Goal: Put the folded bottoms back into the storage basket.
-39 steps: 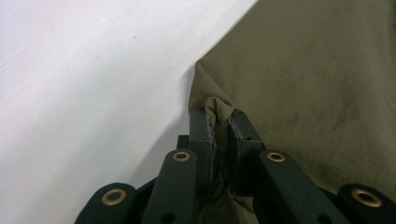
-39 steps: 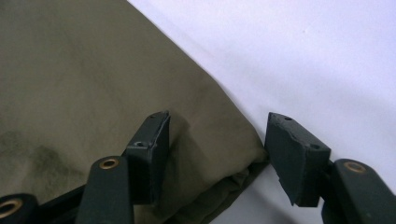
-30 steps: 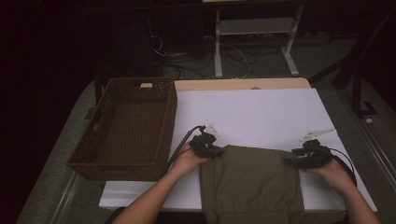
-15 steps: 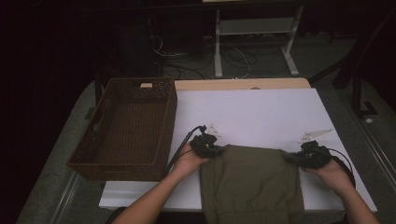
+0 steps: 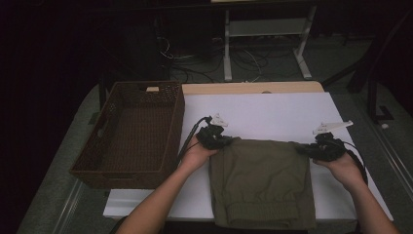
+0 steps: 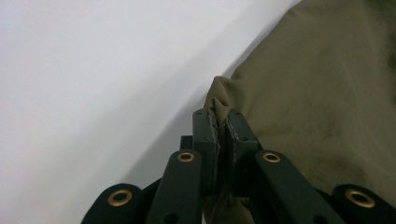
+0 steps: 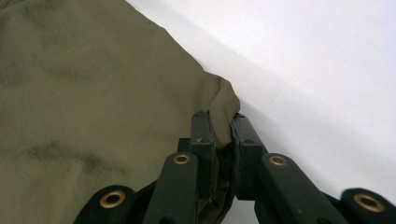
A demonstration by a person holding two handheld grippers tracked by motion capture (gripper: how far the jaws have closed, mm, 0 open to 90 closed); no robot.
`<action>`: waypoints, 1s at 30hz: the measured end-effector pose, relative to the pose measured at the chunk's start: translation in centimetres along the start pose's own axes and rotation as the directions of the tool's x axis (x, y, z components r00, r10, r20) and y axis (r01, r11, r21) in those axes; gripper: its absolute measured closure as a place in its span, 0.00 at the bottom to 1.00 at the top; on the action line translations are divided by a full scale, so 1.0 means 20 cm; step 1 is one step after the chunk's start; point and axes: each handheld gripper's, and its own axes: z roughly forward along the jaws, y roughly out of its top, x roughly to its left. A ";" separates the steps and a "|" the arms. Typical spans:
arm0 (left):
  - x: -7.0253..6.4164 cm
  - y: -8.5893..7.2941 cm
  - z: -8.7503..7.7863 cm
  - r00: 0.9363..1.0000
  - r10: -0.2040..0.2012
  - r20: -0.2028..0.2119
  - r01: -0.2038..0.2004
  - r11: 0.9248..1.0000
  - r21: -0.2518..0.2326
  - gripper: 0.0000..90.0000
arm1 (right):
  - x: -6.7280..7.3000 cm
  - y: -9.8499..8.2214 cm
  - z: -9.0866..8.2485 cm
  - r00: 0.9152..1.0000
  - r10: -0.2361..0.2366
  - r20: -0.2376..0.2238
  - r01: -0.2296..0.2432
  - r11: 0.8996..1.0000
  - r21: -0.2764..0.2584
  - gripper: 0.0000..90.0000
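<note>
A white table stands in a dark room, a brown wicker basket at its left edge. Folded olive trousers lie at the near edge – the left gripper is clamped on their far left corner, and the right gripper, whose jaws have just been closing, pinches the far right corner.

The high view is dim and slightly soft: the room behind the table sinks into near black, and the white tabletop is the brightest area. Both gripper views are brighter and evenly lit, without glare. The olive cloth casts a soft shadow, and the nearest jaws blur slightly.
</note>
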 end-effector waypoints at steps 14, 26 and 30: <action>0.18 0.01 0.15 0.996 -0.053 -0.065 0.055 0.998 0.034 0.93 | -0.15 0.15 0.21 0.998 0.039 0.059 -0.040 0.999 0.007 0.90; 0.19 -0.03 0.18 0.996 -0.073 -0.059 0.075 0.997 0.031 0.92 | -0.16 0.12 0.26 0.997 0.053 0.057 -0.054 0.998 0.014 0.87; 0.18 -0.02 0.18 0.996 -0.072 -0.060 0.074 0.997 0.033 0.92 | -0.16 0.12 0.24 0.996 0.073 0.053 -0.073 0.997 -0.005 0.74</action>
